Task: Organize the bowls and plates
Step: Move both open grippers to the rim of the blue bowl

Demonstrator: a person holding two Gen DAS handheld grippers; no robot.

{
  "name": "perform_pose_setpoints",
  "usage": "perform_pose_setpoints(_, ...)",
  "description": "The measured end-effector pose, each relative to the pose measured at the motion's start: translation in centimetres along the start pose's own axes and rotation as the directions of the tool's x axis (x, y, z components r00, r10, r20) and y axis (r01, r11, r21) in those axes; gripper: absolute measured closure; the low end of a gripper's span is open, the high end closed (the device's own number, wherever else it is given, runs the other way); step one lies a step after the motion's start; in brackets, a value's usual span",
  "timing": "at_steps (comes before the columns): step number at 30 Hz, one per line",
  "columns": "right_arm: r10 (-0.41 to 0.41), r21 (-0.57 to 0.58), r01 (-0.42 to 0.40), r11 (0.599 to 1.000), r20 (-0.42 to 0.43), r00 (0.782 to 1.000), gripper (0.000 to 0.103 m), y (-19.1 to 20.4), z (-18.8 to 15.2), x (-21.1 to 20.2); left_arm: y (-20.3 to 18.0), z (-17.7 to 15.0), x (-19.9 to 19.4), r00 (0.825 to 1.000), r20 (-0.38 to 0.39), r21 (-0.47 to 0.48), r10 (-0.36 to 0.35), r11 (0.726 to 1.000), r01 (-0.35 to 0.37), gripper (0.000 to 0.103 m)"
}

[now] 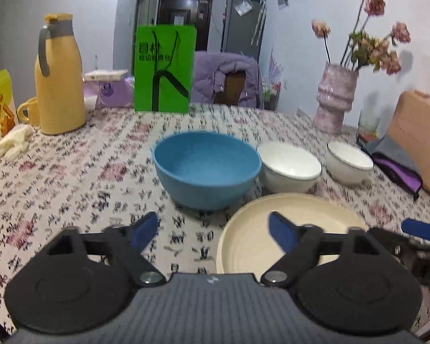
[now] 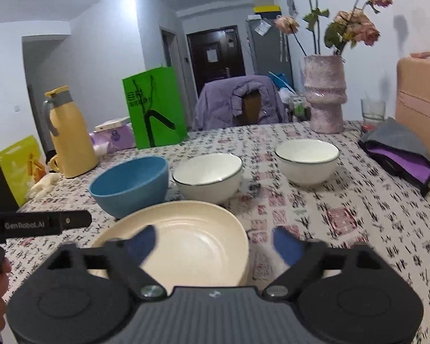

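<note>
A cream plate (image 1: 252, 229) (image 2: 197, 235) lies on the patterned tablecloth nearest to me. Behind it stand a blue bowl (image 1: 206, 166) (image 2: 132, 183) and two white bowls with dark rims, one in the middle (image 1: 289, 166) (image 2: 209, 176) and one to the right (image 1: 348, 162) (image 2: 306, 159). My left gripper (image 1: 213, 230) is open, hovering over the plate's left edge with nothing between its fingers. My right gripper (image 2: 215, 245) is open too, straddling the plate's right rim without touching it. The right gripper's blue fingertip (image 1: 421, 229) shows at the right edge of the left wrist view.
A yellow thermos (image 1: 58, 77) and a mug (image 1: 28, 111) stand at the back left, a green paper bag (image 1: 164, 68) at the back centre. A pink vase with dried flowers (image 1: 335, 97), a glass (image 2: 372, 110), a folded grey-purple cloth (image 2: 398, 154) and a tan case (image 1: 421, 137) fill the right side.
</note>
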State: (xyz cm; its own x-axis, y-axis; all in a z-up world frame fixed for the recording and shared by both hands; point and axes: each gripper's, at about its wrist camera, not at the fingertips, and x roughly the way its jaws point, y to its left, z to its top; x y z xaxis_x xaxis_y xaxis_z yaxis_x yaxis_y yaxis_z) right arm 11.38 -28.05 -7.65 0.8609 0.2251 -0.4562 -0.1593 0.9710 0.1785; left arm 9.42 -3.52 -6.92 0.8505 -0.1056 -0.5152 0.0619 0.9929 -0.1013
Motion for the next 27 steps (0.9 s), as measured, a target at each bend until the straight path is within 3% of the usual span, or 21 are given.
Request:
perform_pose_setpoints(1, 0.004, -0.004, -0.004, 1.0, 0.006, 1.0, 0.0, 0.1, 0.2, 0.1, 0.2, 0.2, -0.2, 1.0, 0.017, -0.012, -0.001, 1.0, 0.001, 0.0)
perform_pose_setpoints(8, 0.032, -0.005, -0.032, 0.999, 0.025, 0.999, 0.0, 0.6, 2.0, 1.3, 1.6, 1.9, -0.5, 0.997, 0.078, -0.074, 0.024, 0.997, -0.018, 0.0)
perform_pose_setpoints(27, 0.042, -0.052, -0.042, 0.998, 0.011, 0.999, 0.0, 2.5, 6.7, 6.0, 5.7, 5.5, 1.7, 0.994, 0.09, -0.157, 0.069, 0.986, -0.055, 0.0)
